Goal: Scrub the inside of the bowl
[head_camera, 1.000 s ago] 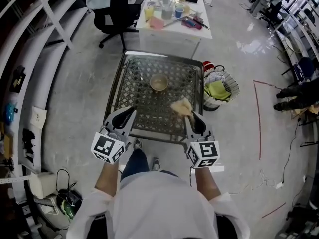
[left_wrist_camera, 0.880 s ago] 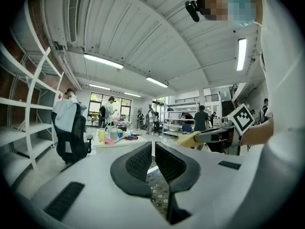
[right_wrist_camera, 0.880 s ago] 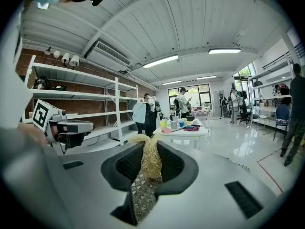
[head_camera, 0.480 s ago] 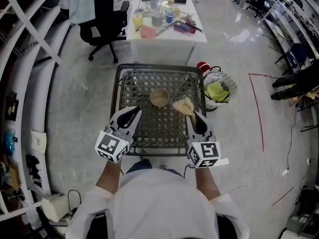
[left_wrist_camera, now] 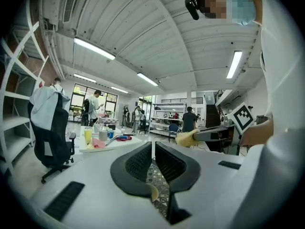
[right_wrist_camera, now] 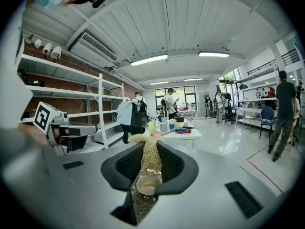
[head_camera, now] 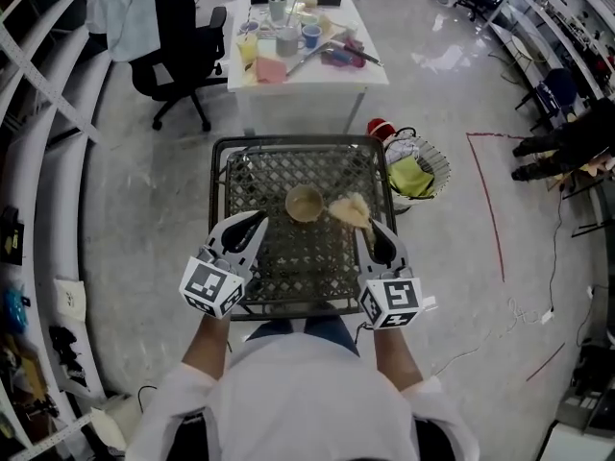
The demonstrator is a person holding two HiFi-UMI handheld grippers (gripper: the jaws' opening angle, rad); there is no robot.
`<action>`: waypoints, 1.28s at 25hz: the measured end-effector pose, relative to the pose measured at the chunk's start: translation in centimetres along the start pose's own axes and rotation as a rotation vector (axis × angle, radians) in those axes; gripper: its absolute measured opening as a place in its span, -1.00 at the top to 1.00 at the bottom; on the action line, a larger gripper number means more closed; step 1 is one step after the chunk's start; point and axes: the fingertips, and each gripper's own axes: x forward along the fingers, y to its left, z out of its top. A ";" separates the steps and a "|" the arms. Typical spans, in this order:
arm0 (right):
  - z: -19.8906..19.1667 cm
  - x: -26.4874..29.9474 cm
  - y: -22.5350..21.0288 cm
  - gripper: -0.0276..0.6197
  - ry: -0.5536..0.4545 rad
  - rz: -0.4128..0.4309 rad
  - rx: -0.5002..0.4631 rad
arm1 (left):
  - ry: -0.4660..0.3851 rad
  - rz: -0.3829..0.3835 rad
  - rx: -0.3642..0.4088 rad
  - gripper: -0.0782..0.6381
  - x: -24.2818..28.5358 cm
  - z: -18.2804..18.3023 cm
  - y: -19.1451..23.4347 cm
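A small tan bowl stands upright on a metal lattice table. My right gripper is shut on a yellow mesh scrubber, which hangs just right of the bowl's rim. In the right gripper view the scrubber fills the gap between the jaws, with the bowl below it. My left gripper hovers over the table's near left part, left of the bowl, shut and empty. In the left gripper view its jaws stand almost together, with a sliver of the bowl showing beneath.
A white table with cups and clutter stands behind the lattice table. A black office chair is at the back left. A wire basket with a green cloth sits right of the table. People stand far off.
The person has come closer to the table and both grippers have advanced over its near edge. The scrubber has come level with the bowl, close beside it.
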 end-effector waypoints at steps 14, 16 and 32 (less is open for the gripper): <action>-0.2 4.5 -2.9 0.64 0.037 0.081 -0.018 | 0.035 0.100 -0.045 0.65 4.6 -1.5 2.8; -0.4 4.9 -3.2 0.64 0.045 0.091 -0.015 | 0.047 0.106 -0.036 0.65 5.4 -1.8 3.1; -1.6 7.6 -4.6 0.64 0.079 0.149 0.004 | 0.171 0.080 -0.152 0.65 11.8 -8.5 5.1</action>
